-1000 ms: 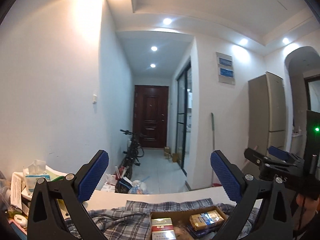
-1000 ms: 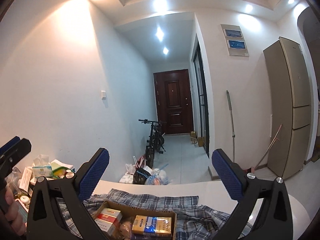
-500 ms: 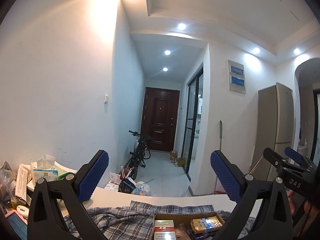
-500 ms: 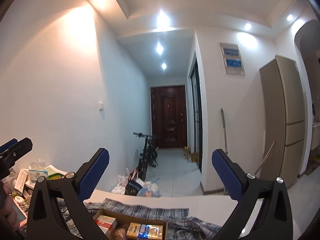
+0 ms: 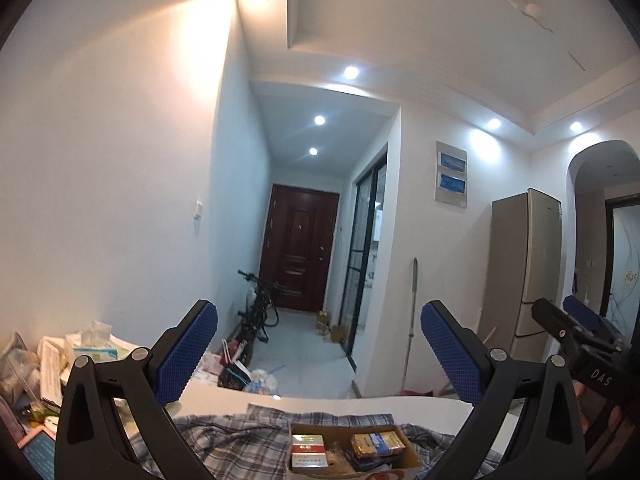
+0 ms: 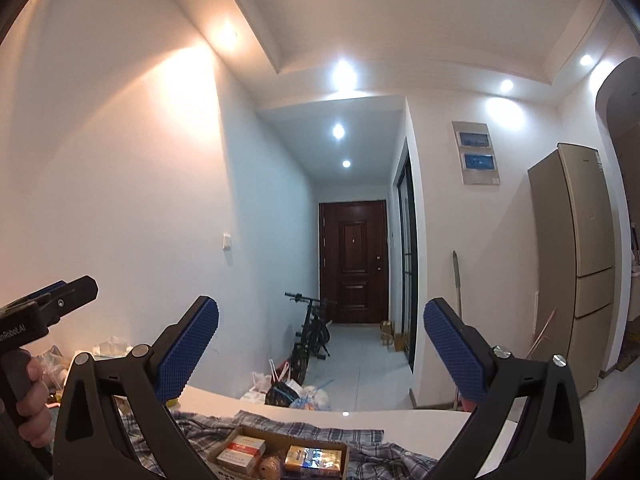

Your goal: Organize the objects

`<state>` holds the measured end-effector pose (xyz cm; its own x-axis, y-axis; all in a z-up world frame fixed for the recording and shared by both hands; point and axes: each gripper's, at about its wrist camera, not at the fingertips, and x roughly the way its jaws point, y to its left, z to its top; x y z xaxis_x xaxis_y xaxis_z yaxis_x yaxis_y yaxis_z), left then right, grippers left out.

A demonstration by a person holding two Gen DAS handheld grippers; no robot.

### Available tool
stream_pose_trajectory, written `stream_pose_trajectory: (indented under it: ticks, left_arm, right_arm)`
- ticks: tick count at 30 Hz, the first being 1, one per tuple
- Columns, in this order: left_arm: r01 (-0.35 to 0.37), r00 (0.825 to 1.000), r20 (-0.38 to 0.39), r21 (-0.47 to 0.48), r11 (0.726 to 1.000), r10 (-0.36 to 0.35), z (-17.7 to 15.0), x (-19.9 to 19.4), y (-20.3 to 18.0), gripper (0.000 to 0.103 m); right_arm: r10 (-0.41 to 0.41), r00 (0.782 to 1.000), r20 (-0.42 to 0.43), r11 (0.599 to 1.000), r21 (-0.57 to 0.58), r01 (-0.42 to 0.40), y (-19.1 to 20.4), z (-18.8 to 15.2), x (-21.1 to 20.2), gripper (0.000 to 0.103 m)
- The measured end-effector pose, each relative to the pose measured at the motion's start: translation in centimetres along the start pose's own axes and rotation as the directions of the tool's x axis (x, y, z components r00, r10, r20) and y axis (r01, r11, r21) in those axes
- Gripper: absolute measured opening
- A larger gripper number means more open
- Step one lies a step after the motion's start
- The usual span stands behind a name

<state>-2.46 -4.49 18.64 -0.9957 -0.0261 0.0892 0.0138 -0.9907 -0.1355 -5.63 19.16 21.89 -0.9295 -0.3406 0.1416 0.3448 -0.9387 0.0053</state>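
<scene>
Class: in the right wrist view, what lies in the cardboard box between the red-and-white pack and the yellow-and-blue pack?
A small round brownish item, too small to identify, lies between the red-and-white pack and the yellow-and-blue pack in the cardboard box, seen in the right wrist view.

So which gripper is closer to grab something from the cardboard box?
Probably the right gripper: the cardboard box sits between its open fingers. For the left gripper the box lies off toward its right finger. Both are open, empty and raised, so it's close.

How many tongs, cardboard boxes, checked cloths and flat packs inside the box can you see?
Tongs: 2, the left tongs and the right tongs, both open
Cardboard box: 1
Checked cloth: 1
Flat packs showing in the box: 2, a red-and-white pack and a yellow-and-blue pack
Total: 6
</scene>
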Motion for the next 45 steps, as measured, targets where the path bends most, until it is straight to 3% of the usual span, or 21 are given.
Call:
stream_pose_trajectory:
  ticks: [3,9,12,15,18,21,25,29,35,40,45]
  left_arm:
    - [-0.011,1.000,0.003,0.045,0.999,0.011,0.1,-0.7,-0.6,0.103]
    - [0.020,0.999,-0.029,0.033,0.999,-0.019,-0.4,-1.9,-0.9,0.103]
    - [0.005,0.996,-0.091,0.032,0.999,-0.002,-1.2,-2.8,-0.7,0.103]
    - [0.069,0.985,-0.159,-0.026,0.997,-0.072,-2.1,-3.9,-0.1,0.103]
    - [-0.004,0.994,-0.105,0.042,0.999,0.008,-3.0,-5.6,-0.7,0.103]
    - [-0.017,0.999,-0.048,0.103,0.995,0.022,-4.8,-7.0,-1.4,0.103]
    - [0.009,0.999,-0.054,0.081,0.997,-0.005,-7.1,-8.1,-1.4,0.103]
    - [-0.047,0.995,-0.090,0.077,0.996,0.054,-9.6,-7.8,-1.2,0.103]
    - [-0.058,0.995,-0.081,0.088,0.994,0.065,-12.2,-7.7,-1.1,0.103]
    - [-0.095,0.994,-0.045,0.073,0.993,0.098,-14.7,-7.4,-0.8,0.103]
    - [-0.080,0.995,-0.050,0.082,0.993,0.084,-16.8,-6.6,-0.8,0.103]
  right_arm:
    - [0.013,1.000,-0.002,1.000,0.003,-0.013,0.4,0.5,-0.4,0.103]
    - [0.024,0.997,-0.079,1.000,-0.012,-0.025,0.6,-0.4,-1.1,0.103]
    - [0.053,0.992,-0.111,0.999,0.015,-0.052,0.0,-1.2,-1.8,0.103]
    - [0.086,0.988,-0.132,0.996,0.050,-0.080,-0.5,-2.4,-3.2,0.103]
    - [0.103,0.983,-0.152,0.993,0.072,-0.093,-0.8,-3.7,-4.4,0.103]
    - [0.082,0.984,-0.159,0.994,0.086,-0.069,-0.9,-5.1,-5.4,0.103]
    - [0.047,0.986,-0.162,0.996,0.079,-0.034,-0.5,-7.2,-6.1,0.103]
    - [-0.025,0.991,-0.133,0.999,0.022,0.028,0.2,-8.9,-7.0,0.103]
    - [0.000,0.989,-0.145,0.999,0.044,0.006,0.3,-11.5,-7.1,0.103]
    - [-0.046,0.989,-0.140,0.998,0.034,0.051,0.2,-14.0,-6.4,0.103]
    - [-0.023,0.989,-0.148,0.999,0.021,0.027,0.3,-15.9,-5.9,0.103]
